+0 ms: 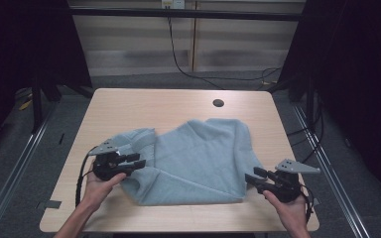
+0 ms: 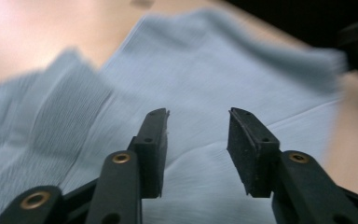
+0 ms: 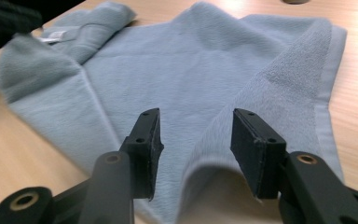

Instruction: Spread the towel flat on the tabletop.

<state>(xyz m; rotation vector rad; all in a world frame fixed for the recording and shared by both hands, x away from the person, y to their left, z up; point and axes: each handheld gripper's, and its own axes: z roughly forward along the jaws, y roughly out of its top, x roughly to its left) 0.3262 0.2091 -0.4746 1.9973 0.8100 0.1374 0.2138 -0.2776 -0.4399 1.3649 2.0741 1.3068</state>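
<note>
A pale blue towel (image 1: 193, 161) lies rumpled on the worktop (image 1: 129, 106). The high view shows both grippers at its opposite edges; the right gripper (image 3: 196, 140) view reveals a lifted fold between its parted fingers, the left gripper (image 2: 198, 140) fingers also apart

High cam overhead; gripper cams close, sharing towel (image 1: 193, 158).

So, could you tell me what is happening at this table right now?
A person holds a set of tongs in each hand over a light blue towel that lies rumpled and partly folded on the wooden table. The left tongs are open at the towel's left side. The right tongs are open at its near right corner, where a fold of cloth rises between the jaws. Neither has gripped the towel yet.
</note>
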